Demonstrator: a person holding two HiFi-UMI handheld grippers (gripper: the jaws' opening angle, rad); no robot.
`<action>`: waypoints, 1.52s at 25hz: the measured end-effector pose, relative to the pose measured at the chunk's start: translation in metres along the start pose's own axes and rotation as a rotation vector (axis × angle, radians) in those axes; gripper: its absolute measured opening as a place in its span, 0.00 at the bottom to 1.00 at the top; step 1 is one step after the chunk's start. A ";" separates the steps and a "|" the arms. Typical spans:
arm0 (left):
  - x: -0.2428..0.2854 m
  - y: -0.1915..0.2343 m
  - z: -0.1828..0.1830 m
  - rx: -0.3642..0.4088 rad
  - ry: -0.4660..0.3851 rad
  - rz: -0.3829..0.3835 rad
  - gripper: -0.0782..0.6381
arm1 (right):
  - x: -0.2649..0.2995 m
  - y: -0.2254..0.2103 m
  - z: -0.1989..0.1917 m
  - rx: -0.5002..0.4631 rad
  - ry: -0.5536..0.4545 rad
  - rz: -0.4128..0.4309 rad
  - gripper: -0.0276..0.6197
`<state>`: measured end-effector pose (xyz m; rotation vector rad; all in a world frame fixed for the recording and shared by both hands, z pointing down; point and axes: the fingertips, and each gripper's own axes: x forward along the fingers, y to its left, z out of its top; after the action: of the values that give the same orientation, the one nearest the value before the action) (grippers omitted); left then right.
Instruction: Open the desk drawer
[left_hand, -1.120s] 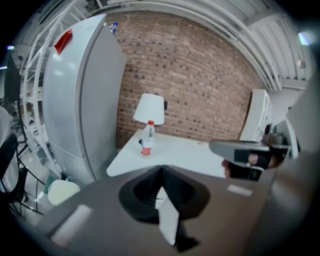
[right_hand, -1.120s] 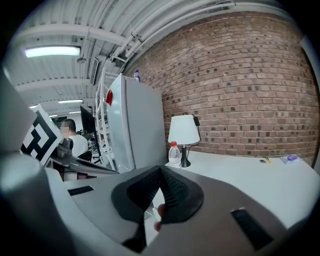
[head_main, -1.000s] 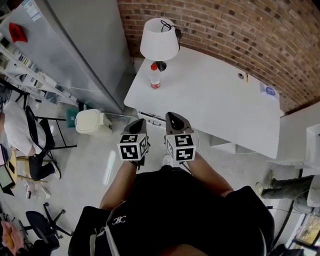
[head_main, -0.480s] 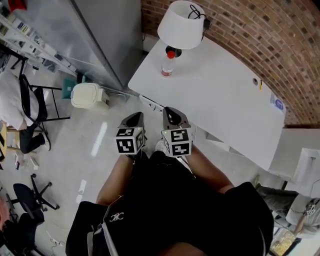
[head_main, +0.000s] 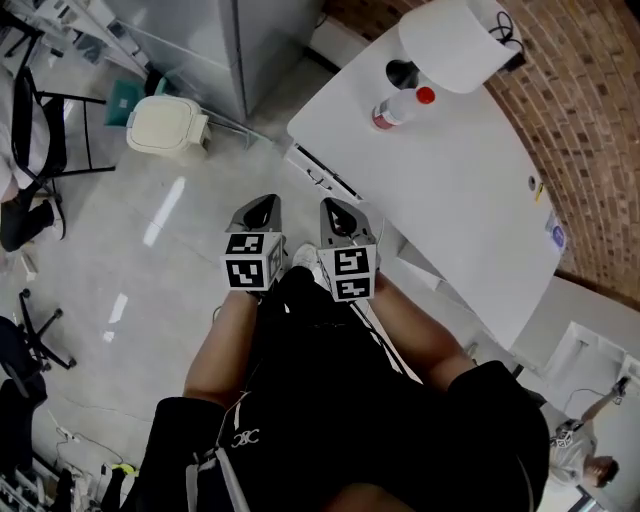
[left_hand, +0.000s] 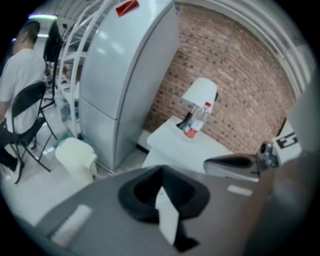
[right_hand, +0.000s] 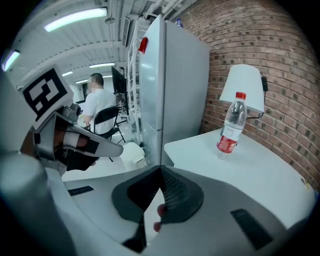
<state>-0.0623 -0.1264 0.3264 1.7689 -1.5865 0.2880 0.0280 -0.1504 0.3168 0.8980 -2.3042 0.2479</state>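
While the left gripper (head_main: 260, 208) and right gripper (head_main: 336, 212) sit closed, the drawer (head_main: 325, 183) lies ahead.

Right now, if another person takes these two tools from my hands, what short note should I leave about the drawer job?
Left tongs: shut, empty, held in front of the body, touching nothing.
Right tongs: shut, empty, beside the left one.
The desk is ahead and to the right. The drawer shows under its near edge and looks closed.
A bottle and a lamp stand at the desk's far end, away from the drawer.
Done: nothing yet.
Left: reach the drawer handle, open one pair of tongs, grip it, pull.
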 end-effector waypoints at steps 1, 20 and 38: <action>0.006 0.011 -0.012 -0.010 0.010 0.001 0.11 | 0.014 0.006 -0.012 -0.025 0.016 -0.003 0.03; 0.167 0.141 -0.184 -0.030 0.045 -0.111 0.11 | 0.259 0.022 -0.275 -0.288 0.338 -0.160 0.03; 0.284 0.117 -0.220 0.197 -0.094 -0.308 0.10 | 0.385 -0.059 -0.472 -0.570 0.274 -0.319 0.03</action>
<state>-0.0448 -0.2003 0.6966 2.1756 -1.3588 0.2210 0.0885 -0.2196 0.9223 0.8487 -1.7969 -0.3838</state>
